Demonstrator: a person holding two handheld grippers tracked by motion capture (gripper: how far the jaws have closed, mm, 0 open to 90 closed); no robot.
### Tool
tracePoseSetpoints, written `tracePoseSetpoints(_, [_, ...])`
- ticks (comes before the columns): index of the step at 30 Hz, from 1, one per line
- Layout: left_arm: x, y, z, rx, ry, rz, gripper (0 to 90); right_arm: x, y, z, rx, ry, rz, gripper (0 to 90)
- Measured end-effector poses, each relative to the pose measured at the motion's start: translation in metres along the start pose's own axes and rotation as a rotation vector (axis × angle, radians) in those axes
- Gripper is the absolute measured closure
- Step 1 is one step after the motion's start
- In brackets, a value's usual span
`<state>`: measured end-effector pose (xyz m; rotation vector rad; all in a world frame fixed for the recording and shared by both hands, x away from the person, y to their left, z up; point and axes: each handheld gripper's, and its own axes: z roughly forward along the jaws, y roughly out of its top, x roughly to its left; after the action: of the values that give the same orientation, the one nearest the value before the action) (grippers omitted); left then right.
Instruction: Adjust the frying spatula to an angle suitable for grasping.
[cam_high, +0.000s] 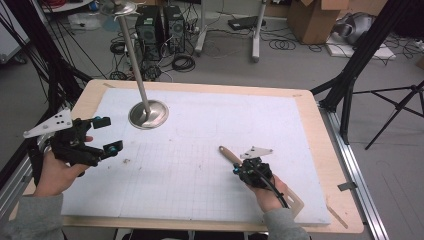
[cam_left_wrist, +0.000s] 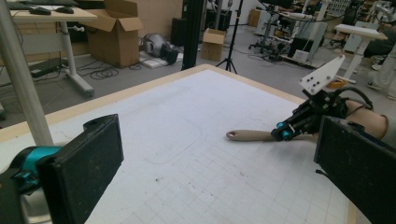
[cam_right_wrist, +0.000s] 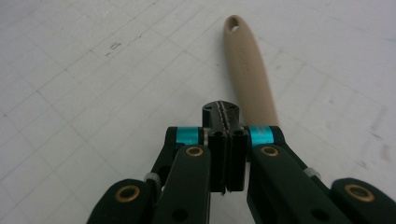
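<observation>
Now my right gripper (cam_right_wrist: 226, 122) is clenched beside the beige handle (cam_right_wrist: 247, 70), grasping nothing; next I must open and straddle it.

Count of things showing on the table

Two grippers (cam_high: 107, 135) (cam_high: 239, 169) are showing, one tan handle (cam_high: 229, 154), one metal stand (cam_high: 148, 114), one white mat (cam_high: 210, 130).

Beige handle (cam_right_wrist: 247, 70), white gridded mat (cam_high: 200, 165)
</observation>
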<state>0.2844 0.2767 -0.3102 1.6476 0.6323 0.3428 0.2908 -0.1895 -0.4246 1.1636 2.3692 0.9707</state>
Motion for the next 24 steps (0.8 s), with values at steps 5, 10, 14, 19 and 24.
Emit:
tracePoseSetpoints(5, [0.0, -0.002, -0.005, 0.004, 0.014, -0.001, 1.8, 0.005, 0.006, 0.017, 0.017, -0.003, -0.023, 90.0])
tracePoseSetpoints(10, [0.001, -0.003, -0.009, -0.002, 0.022, -0.006, 1.8, -0.001, 0.009, 0.028, 0.028, -0.031, 0.02, 89.9])
tracePoseSetpoints(14, [0.002, -0.004, -0.009, 0.001, 0.024, -0.008, 1.8, -0.007, 0.012, 0.033, 0.015, -0.049, 0.068, 89.8])
tracePoseSetpoints(19, [0.001, -0.004, -0.007, 0.006, 0.021, -0.009, 1.8, -0.008, 0.015, 0.036, 0.018, -0.078, 0.077, 89.9])
tracePoseSetpoints(24, [0.001, -0.004, -0.006, 0.007, 0.022, -0.007, 1.8, -0.011, 0.017, 0.038, 0.005, -0.103, 0.113, 89.9])
